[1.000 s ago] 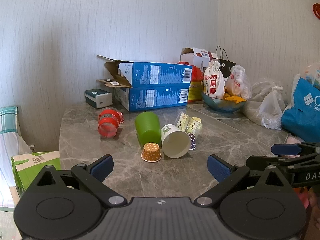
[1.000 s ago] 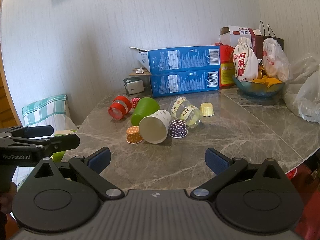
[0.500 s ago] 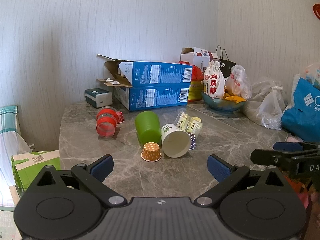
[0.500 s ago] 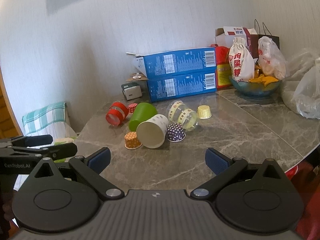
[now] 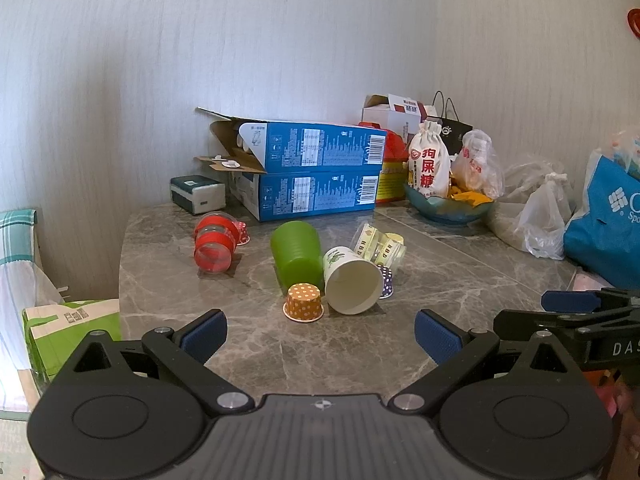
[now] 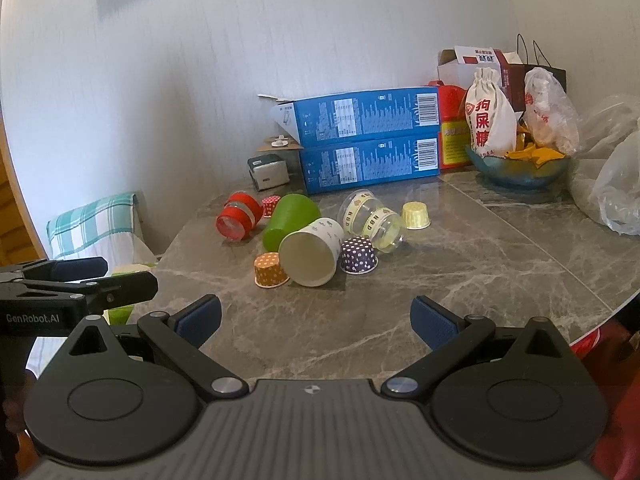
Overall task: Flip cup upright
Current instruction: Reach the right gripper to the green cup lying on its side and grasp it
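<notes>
Several cups lie on the grey marble table (image 5: 360, 356). A white paper cup (image 5: 352, 282) (image 6: 312, 254) lies on its side, mouth toward me. A green cup (image 5: 296, 254) (image 6: 290, 220) lies beside it. A red-banded clear cup (image 5: 214, 242) (image 6: 238, 220) lies on its side to the left, and a clear "HBD" cup (image 5: 378, 242) (image 6: 372, 218) to the right. Small orange (image 5: 304, 302), purple (image 6: 359, 255) and yellow (image 6: 416, 216) dotted cups sit upside down. My left gripper (image 5: 320, 334) and right gripper (image 6: 316, 320) are open and empty, short of the cups.
Two stacked blue boxes (image 5: 316, 176) stand behind the cups by the wall. A bowl with bags (image 5: 448, 204), plastic bags (image 5: 544, 220) and a blue bag (image 5: 608, 220) crowd the right. A green carton (image 5: 72, 328) sits off the table's left edge.
Both grippers have stayed open. The right wrist view has backed away and risen slightly; the red-banded cup rolled a little to the left.
</notes>
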Tool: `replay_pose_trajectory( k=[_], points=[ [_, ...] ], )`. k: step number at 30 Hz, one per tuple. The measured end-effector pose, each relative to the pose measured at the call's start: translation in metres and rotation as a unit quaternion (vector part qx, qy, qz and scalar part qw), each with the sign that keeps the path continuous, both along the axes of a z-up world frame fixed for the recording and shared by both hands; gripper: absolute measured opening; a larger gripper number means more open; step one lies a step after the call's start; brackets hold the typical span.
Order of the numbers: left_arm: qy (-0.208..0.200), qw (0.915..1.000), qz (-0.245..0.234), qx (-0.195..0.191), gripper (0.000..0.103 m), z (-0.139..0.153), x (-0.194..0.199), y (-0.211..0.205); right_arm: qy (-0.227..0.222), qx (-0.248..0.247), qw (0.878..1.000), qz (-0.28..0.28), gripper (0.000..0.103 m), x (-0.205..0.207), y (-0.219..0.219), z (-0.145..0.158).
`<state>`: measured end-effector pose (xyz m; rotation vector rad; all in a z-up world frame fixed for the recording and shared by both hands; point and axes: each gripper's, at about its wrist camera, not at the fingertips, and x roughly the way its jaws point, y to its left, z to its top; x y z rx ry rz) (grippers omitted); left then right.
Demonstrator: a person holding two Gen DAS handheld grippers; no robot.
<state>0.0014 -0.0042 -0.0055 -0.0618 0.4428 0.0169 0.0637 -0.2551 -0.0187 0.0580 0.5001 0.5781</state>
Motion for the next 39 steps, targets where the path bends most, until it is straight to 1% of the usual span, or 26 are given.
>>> replay_pose_trajectory(
  k=[6, 10, 14, 16, 20, 21, 23, 27, 30, 34, 37, 39],
  points=[
    [0.002, 1.0000, 0.002, -0.003, 0.101, 0.000, 0.000, 0.003, 0.001, -0.001, 1.000, 0.000, 0.102, 0.000, 0.001, 0.000],
    [0.002, 0.9999, 0.010, 0.004, 0.101, 0.000, 0.001, 0.001, 0.000, 0.000, 1.000, 0.002, 0.102, 0.000, 0.000, -0.001],
    [0.002, 0.9999, 0.013, 0.008, 0.101, -0.002, 0.005, 0.003, 0.009, 0.006, 1.000, 0.003, 0.102, 0.005, 0.001, -0.003],
    [0.006, 0.9999, 0.015, 0.003, 0.102, -0.003, 0.009, 0.007, 0.013, 0.003, 1.000, -0.008, 0.102, 0.010, 0.001, -0.004],
    [0.020, 0.9996, -0.001, -0.019, 0.103, -0.003, 0.022, 0.016, 0.024, 0.005, 0.999, -0.026, 0.102, 0.023, -0.002, -0.002],
    [0.023, 0.9995, -0.004, -0.023, 0.103, -0.003, 0.025, 0.018, 0.028, 0.006, 0.999, -0.023, 0.102, 0.028, -0.002, 0.000],
    [0.026, 0.9992, -0.011, -0.027, 0.103, -0.001, 0.030, 0.021, 0.040, 0.002, 0.999, -0.012, 0.102, 0.040, 0.004, 0.005],
    [0.029, 0.9992, -0.004, -0.028, 0.103, 0.003, 0.038, 0.032, 0.037, -0.019, 0.999, 0.001, 0.102, 0.071, 0.031, 0.023],
    [0.037, 0.9988, 0.000, -0.034, 0.103, 0.003, 0.042, 0.042, 0.069, -0.011, 0.997, 0.020, 0.102, 0.106, 0.060, 0.037],
    [0.051, 0.9975, 0.006, -0.049, 0.103, -0.001, 0.048, 0.059, 0.113, -0.012, 0.993, 0.033, 0.102, 0.153, 0.105, 0.045],
    [0.052, 0.9973, 0.012, -0.050, 0.103, -0.005, 0.050, 0.068, 0.151, -0.028, 0.987, 0.044, 0.101, 0.188, 0.137, 0.041],
    [0.055, 0.9971, 0.014, -0.051, 0.103, -0.008, 0.051, 0.073, 0.187, -0.045, 0.980, 0.043, 0.098, 0.209, 0.160, 0.033]
  ],
)
